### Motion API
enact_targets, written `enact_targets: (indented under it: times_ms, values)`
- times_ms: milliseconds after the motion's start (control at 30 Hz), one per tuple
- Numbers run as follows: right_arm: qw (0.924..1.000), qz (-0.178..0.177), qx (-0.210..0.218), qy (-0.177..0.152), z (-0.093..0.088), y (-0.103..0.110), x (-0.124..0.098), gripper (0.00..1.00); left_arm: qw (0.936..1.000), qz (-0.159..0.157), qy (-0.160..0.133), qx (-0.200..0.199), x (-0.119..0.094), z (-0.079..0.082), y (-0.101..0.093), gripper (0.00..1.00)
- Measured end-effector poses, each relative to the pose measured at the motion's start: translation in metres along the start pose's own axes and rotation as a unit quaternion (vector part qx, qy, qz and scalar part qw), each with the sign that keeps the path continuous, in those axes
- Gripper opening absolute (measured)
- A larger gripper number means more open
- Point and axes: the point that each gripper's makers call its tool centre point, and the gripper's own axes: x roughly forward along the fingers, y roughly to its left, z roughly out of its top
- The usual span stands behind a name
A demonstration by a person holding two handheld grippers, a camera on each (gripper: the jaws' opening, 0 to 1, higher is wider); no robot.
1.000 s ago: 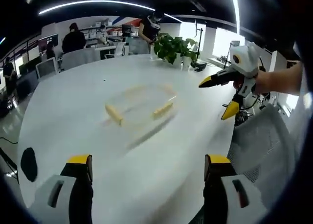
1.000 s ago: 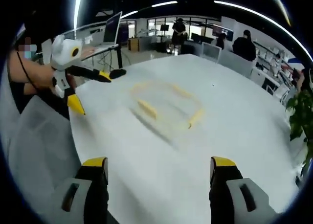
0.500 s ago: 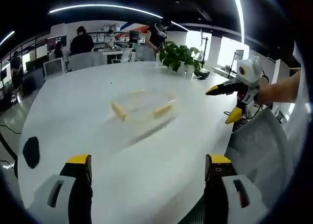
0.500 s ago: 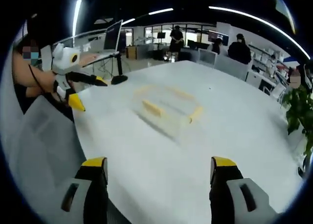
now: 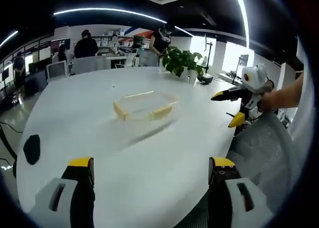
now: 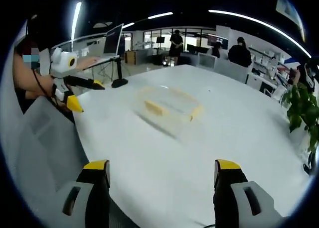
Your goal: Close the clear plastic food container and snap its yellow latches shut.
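while both claws hang back over the near edge of the white tabletop [image 5: 75, 113], the clear plastic food container [image 5: 144, 104] sits alone out toward the tabletop's middle, well apart from either claw and from every edge. bare white surface lies all around it, so there is open room on each side. the left claw [image 5: 149, 171] has its yellow-tipped jaws spread wide with nothing between them; the right claw [image 6: 162, 173] is likewise wide apart and holds nothing.

the left gripper view shows the right claw [image 5: 232, 108] from outside, held in a hand [image 5: 266, 101] past the tabletop's curved edge above a grey mesh chair [image 5: 264, 158], its jaws parted. it also shows a potted plant [image 5: 182, 61] at the far edge and a dark round patch [image 5: 31, 149] near the tabletop's side edge. the right gripper view shows the left claw [image 6: 82, 92] off the opposite edge, with a monitor on a stand [image 6: 115, 49] behind it. people stand and sit at desks in the background.

the container's long axis runs roughly across the left gripper view, slightly slanted, with yellow latches [image 5: 120, 110] at its near side. whether they are snapped shut cannot be told through the blur.
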Motion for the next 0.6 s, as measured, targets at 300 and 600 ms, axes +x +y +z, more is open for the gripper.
enact_targets:
  times_ms: [300,600]
  values:
    - [1.0000,0.001,-0.006,0.002,-0.0002,0.0021,0.0013,0.87,1.0000,-0.001,0.003,0.001,0.0001,-0.0032,-0.0002,0.96]
    - [1.0000,0.001,-0.007,0.005,-0.0014,0.0027,0.0018,0.87,0.9999,-0.005,0.008,0.011,0.0006,-0.0044,-0.0029,0.95]
